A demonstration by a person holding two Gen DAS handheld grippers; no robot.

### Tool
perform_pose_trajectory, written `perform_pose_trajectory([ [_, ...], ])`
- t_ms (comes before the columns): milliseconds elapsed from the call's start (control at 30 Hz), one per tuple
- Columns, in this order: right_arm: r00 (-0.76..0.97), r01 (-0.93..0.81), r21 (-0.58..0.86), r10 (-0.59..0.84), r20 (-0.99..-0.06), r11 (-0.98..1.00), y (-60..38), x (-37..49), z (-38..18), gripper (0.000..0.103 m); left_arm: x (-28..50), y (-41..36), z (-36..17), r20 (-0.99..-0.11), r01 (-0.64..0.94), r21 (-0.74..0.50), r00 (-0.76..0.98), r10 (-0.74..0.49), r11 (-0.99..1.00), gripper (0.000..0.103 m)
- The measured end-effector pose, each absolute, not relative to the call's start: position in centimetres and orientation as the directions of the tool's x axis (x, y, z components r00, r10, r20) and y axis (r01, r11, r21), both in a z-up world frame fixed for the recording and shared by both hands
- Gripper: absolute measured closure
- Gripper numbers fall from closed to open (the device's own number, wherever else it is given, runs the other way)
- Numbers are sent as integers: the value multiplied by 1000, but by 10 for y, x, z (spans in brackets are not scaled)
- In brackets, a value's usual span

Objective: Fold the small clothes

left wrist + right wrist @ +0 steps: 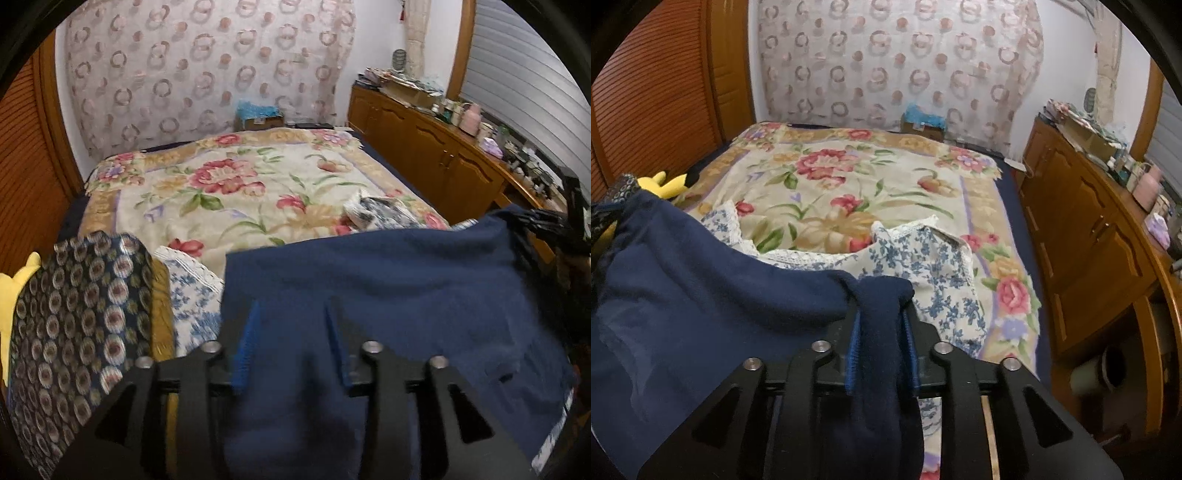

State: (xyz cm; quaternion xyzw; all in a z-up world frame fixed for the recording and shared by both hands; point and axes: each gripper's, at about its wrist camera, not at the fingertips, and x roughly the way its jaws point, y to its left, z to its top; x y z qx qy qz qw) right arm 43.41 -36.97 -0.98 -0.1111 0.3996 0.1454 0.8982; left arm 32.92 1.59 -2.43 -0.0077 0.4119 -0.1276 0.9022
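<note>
Matt navy knit cloth [369, 280], fuzzy floral blanket [236, 192], glossy wood cabinets [436, 155], matt blk plastic hand-held gripper [291, 339].

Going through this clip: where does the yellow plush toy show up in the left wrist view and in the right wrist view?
Left wrist view: the yellow plush toy is at the far left edge, mostly hidden behind a dark patterned cloth.
Right wrist view: the yellow plush toy lies at the left, by the bed's edge, just above the navy garment.
Shared landmark: the large red flower on the floral blanket.
</note>
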Motion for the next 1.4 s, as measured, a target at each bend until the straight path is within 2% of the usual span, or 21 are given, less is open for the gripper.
perform_pose_trajectory([
  [67,647,-340,-72,177,-742,938,-372,425,-7,70,318,15,-26,-743,233,-137,619,-255,963,52],
  [100,649,-337,-68,179,-739,939,-373,422,-6,57,312,13,-28,-744,235,-142,615,-260,962,47],
  [133,652,-335,-58,187,-735,940,-374,415,-5,48,305,11,-30,-746,241,-149,609,-270,959,46],
  [167,655,-334,-52,192,-731,941,-375,410,-4,47,299,9,-33,-749,248,-155,601,-278,956,46],
  [467,643,-314,-1,212,-736,949,-376,346,-4,46,266,2,-53,-758,213,-149,603,-250,966,46],
  [667,621,-272,21,192,-760,962,-381,310,-20,45,260,-4,-71,-771,211,-184,575,-274,960,46],
  [867,549,-256,107,235,-802,961,-386,287,-41,46,253,-19,-82,-789,228,-95,577,-213,969,46],
  [1400,566,-181,111,196,-801,977,-384,299,-56,45,250,-22,-89,-767,222,-34,619,-168,974,43],
])
